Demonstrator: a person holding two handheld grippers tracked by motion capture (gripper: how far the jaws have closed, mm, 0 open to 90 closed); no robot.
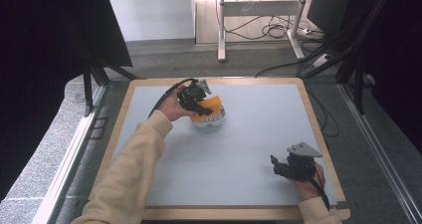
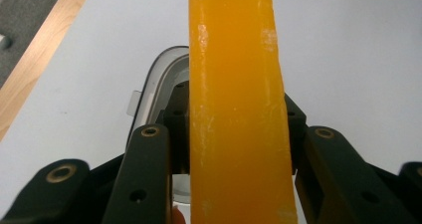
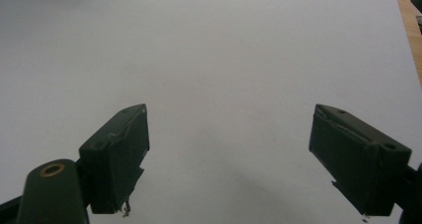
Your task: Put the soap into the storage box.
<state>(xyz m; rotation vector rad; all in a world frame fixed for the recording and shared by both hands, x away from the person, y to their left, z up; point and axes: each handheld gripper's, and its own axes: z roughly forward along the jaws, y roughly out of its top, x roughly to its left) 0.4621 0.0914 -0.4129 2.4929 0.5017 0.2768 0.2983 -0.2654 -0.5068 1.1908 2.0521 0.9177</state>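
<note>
Orange block [image 1: 213, 106], thick and waxy, held at the far middle of the pale grey surface [image 1: 234, 159], a little left of centre. Clamped across its sides by the left claw [image 1: 199, 106], both black jaws pressed flat against it in the left gripper view, the orange block [image 2: 238, 114] rising between them as a tall slab. Directly under the block, a white container [image 1: 209, 121] with a grey rim, resting on the surface; seen past the left jaw in the left gripper view as a curved white wall [image 2: 159, 79] with a small tab on its side. Impossible to tell whether the block touched the container or hung just above it. Left hand [image 1: 173, 107] wrapped round the gripper body, cream sleeve [image 1: 134, 169] stretched from the near left edge, black cable looped away toward the far left.

Right claw [image 1: 276, 165] near the near right corner of the surface, well apart from block and container, pointed toward the left. Jaws spread wide with nothing between them, bare grey surface [image 3: 224, 59] visible through the gap in the right gripper view. Grey three-cornered plate on top, right hand [image 1: 308, 184] gripped beneath it.

Wooden border [image 1: 318, 129] round the surface; beyond the far edge, grey floor [image 1: 199, 59], table legs and loose cables.
</note>
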